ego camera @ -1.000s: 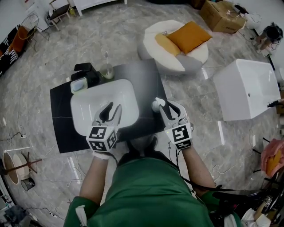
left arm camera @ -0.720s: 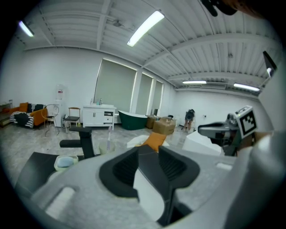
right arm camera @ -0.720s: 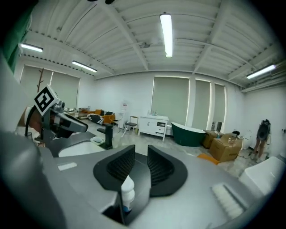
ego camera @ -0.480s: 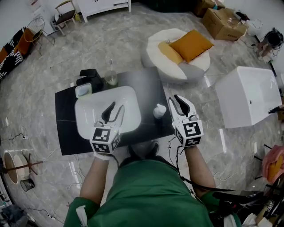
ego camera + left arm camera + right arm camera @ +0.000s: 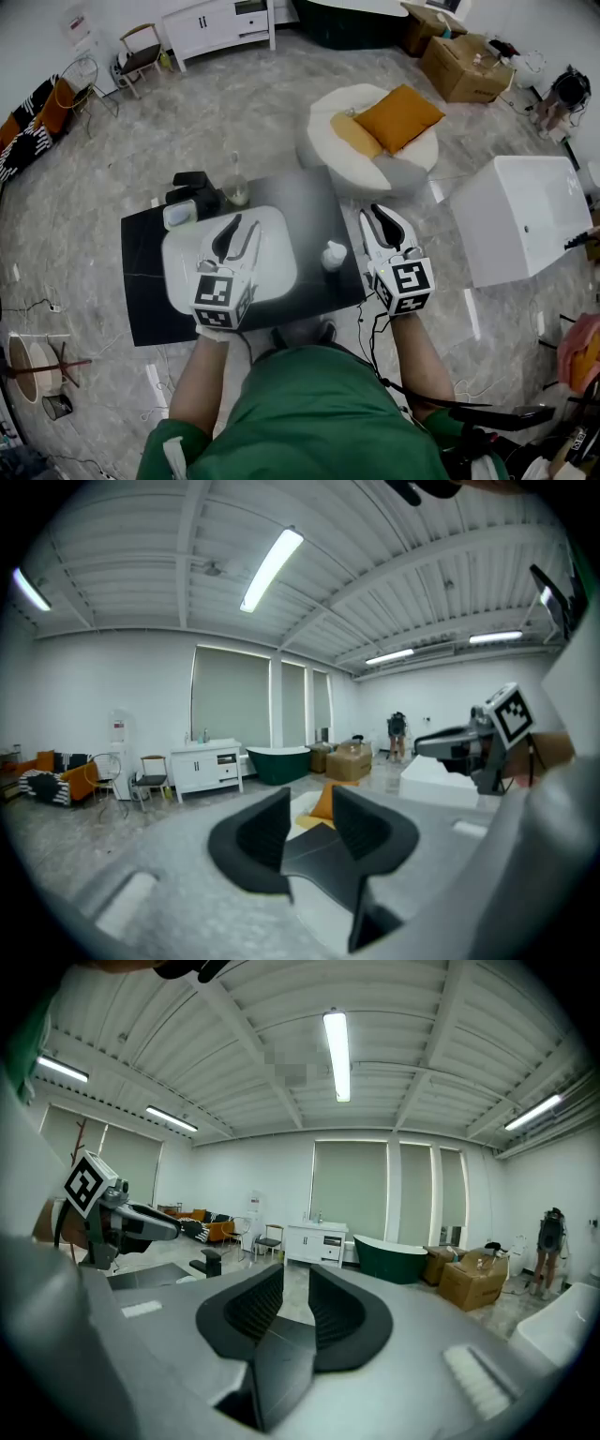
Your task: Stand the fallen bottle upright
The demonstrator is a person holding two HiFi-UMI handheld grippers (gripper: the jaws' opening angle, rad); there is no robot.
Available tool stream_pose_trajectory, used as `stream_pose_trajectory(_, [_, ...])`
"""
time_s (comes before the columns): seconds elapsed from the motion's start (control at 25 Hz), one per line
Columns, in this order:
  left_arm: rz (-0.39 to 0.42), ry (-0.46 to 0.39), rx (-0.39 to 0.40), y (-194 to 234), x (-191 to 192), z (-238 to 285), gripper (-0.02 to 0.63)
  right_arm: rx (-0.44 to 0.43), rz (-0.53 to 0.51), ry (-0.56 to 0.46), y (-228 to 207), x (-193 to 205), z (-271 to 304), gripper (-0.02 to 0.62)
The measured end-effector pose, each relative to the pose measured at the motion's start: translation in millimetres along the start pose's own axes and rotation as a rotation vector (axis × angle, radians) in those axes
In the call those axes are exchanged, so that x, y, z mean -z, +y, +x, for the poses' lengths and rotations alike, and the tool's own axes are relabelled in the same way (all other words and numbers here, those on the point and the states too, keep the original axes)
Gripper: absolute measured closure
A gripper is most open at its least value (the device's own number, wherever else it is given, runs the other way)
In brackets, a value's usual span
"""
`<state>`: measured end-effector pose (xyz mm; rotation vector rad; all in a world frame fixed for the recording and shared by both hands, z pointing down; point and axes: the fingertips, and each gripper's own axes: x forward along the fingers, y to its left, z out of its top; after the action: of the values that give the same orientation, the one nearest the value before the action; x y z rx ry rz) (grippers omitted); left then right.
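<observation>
The dark counter (image 5: 141, 272) carries everything. The white basin (image 5: 279, 246) fills most of its left and middle, which leaves only a strip along the right edge for standing things. My left tool (image 5: 242, 225) hovers over the basin, jaws a little apart with nothing between them; I judge it is simply parked out of the way. My right tool (image 5: 377, 217) hangs just off the counter's right edge, jaws likewise parted and empty, clear of the bottle so as not to knock it. The small white bottle (image 5: 334, 255) stands on that right strip, between basin and edge. It seems upright, so the task looks done.
</observation>
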<state>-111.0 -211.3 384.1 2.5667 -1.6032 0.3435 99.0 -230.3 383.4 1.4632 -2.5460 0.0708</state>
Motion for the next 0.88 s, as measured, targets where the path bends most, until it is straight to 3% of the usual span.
stream_pose_trajectory(0.24, [0.020,-0.052,0.001,4.0,-22.3,-0.2,0.471,0.041,-0.001,-0.048,-12.1,-20.5,-2.6,0.517])
stream_pose_trajectory(0.52, [0.029,-0.092,-0.001,9.3,-40.4,0.6,0.476,0.145,0.087,-0.145,-39.4,-44.2,-15.3,0.534])
stream_pose_trajectory(0.88, [0.035,-0.102,0.003,8.0,-47.2,2.9,0.477,0.131,0.081,-0.200,-44.2,-57.2,-21.2,0.535])
